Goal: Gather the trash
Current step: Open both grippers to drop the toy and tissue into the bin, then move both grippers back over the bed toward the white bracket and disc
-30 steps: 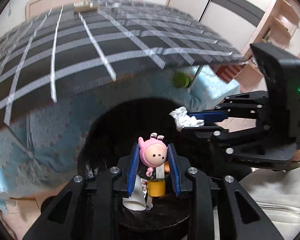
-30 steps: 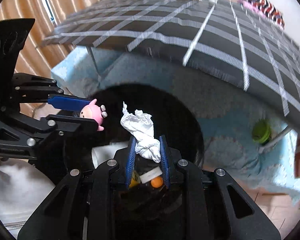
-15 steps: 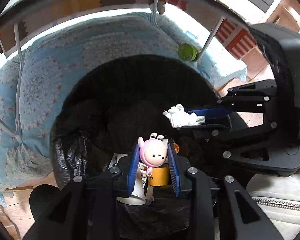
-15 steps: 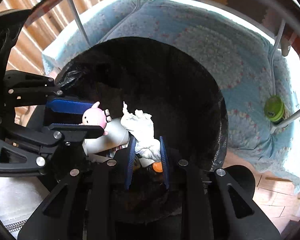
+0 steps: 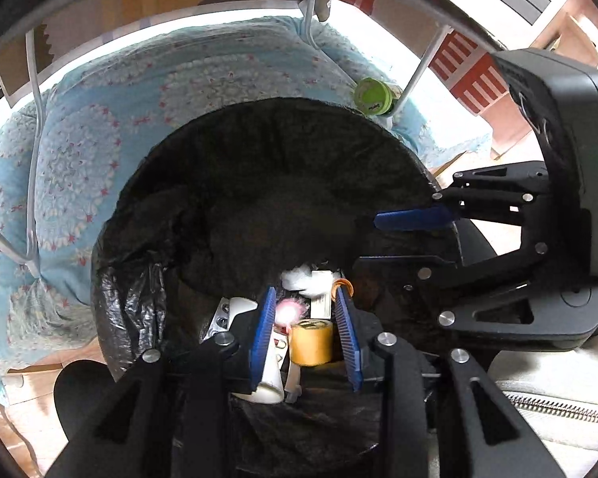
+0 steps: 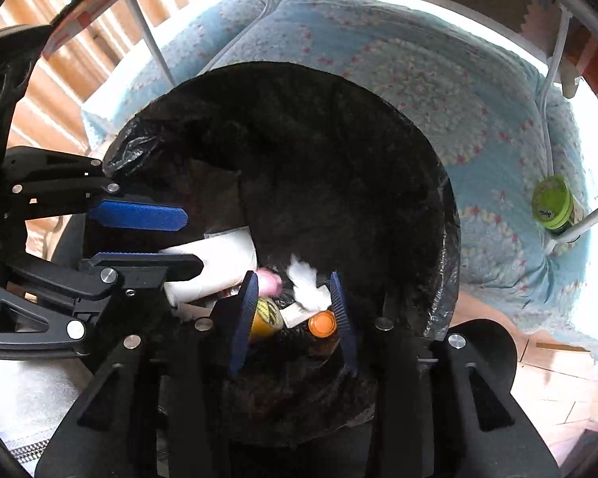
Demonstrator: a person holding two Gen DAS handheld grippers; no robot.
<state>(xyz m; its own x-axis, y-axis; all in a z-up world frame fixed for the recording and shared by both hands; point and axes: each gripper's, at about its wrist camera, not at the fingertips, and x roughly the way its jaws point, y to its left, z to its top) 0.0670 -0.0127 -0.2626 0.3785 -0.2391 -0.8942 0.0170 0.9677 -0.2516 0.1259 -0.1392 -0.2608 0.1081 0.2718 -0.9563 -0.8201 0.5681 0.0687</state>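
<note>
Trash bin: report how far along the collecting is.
Done: the pink toy and crumpled tissue are in the black-lined trash bin, blurred, apparently dropping beside a tape roll and orange cap. In hand: nothing; the left gripper and right gripper are opening, jaws empty. Left: a green container beside the bin, if trash.

Pink toy (image 5: 289, 311) motion-blurred; bin (image 5: 131, 279) depths too dark — white cup (image 6: 215, 267) partly behind left tongs (image 6: 161, 235).
</note>
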